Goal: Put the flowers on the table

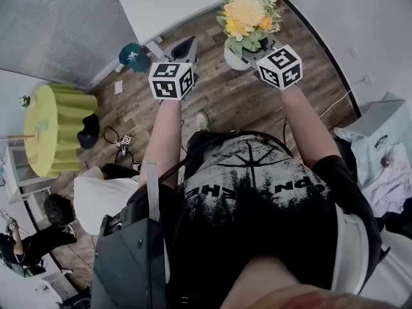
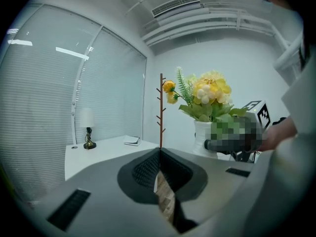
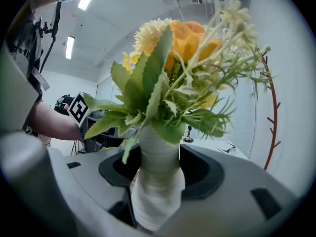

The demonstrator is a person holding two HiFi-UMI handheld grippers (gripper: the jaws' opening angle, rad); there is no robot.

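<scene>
Right gripper (image 3: 159,164) is pinching the neck of the white vase of yellow and orange flowers (image 3: 155,181), holding it upright over the wood-plank floor (image 1: 219,95) beside the white table (image 1: 168,5). Left gripper (image 2: 159,154) jaws are pressing together, empty.

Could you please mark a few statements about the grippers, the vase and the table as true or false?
1. The right gripper holds the white vase of flowers. True.
2. The left gripper grips the vase too. False: it is shut, empty and apart from the vase.
3. The vase stands on the white table. False: it is held in the air by the right gripper.
4. A lamp stands on the table. True.
</scene>
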